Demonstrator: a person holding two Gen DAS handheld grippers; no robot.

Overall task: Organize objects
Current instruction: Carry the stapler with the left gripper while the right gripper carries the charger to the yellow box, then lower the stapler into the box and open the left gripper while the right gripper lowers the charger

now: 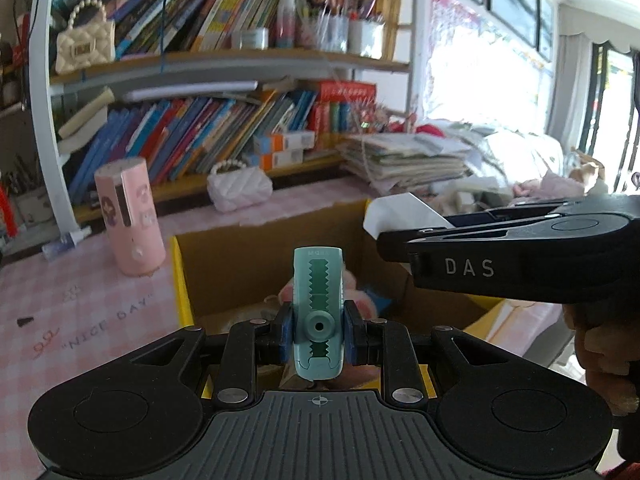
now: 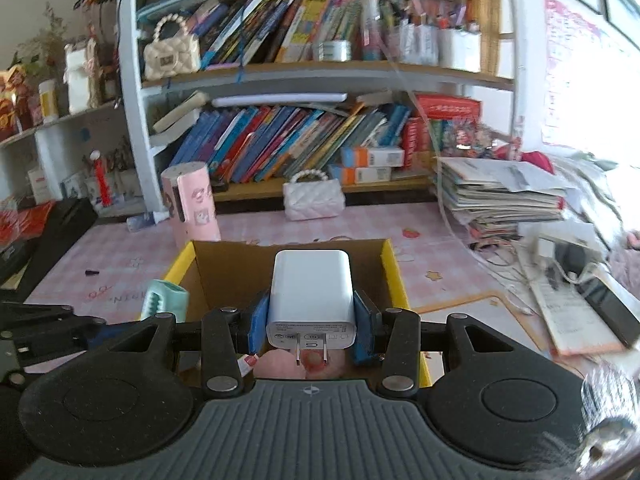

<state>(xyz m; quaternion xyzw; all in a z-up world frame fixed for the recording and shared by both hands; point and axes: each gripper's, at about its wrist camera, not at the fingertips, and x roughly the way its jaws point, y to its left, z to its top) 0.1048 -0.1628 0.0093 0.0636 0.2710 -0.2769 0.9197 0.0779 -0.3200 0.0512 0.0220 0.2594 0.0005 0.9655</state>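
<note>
Teal ridged case (image 1: 318, 312) upright, white plug charger (image 2: 311, 300) prongs-down — above open cardboard box (image 2: 224, 268)

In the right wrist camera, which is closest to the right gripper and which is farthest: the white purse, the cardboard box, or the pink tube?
1. Cardboard box, just beyond the right gripper.
2. Pink tube, behind the box, to the left.
3. White purse, back by the bookshelf.

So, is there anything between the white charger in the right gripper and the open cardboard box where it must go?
Nothing visible blocks it. The white plug-in charger, clamped in the right gripper, hangs over the open brown cardboard box with yellow edges. Something pink and soft lies inside the box.
</note>
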